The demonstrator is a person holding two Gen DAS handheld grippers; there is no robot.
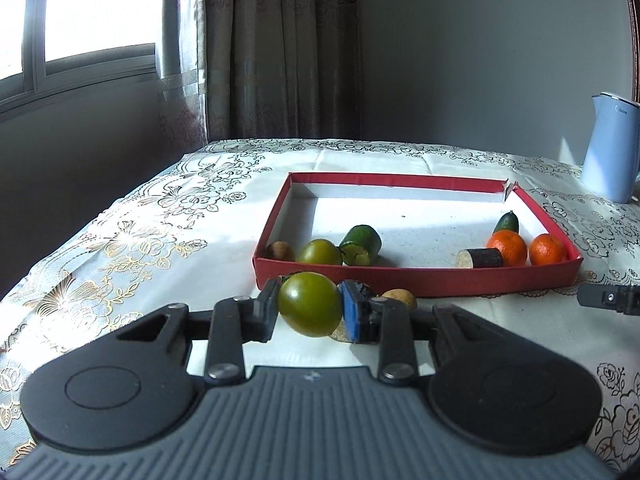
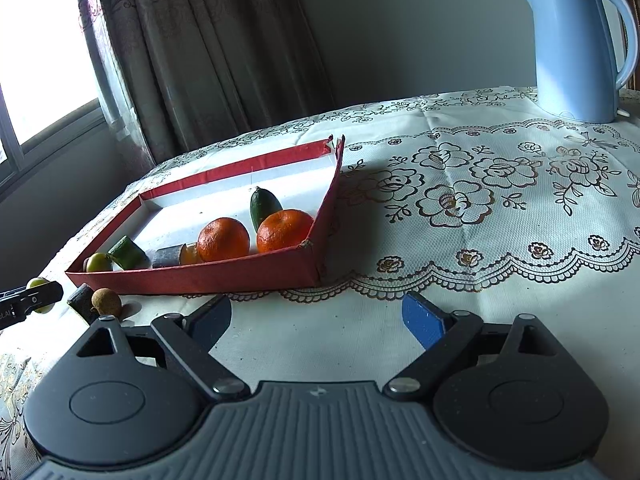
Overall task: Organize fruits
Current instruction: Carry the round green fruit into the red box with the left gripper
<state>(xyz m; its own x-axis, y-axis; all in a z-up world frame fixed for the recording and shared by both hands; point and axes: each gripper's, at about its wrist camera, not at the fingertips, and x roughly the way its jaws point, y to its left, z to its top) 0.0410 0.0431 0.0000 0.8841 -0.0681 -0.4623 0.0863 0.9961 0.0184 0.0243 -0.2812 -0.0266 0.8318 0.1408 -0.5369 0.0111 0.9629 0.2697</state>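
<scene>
Two mandarins [image 1: 507, 246] sit in the red tray [image 1: 420, 278]. Left gripper [image 1: 309, 307] clamps a green tomato [image 1: 310, 303] before its near wall; right gripper [image 2: 318, 320] gapes, empty.

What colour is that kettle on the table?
Pale blue, with a white rim. The kettle shows best in the right wrist view.

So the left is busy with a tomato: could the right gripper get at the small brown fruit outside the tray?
Probably yes: the right gripper is open and empty, with bare cloth between it and the brown fruit, though the left gripper hovers close.
</scene>
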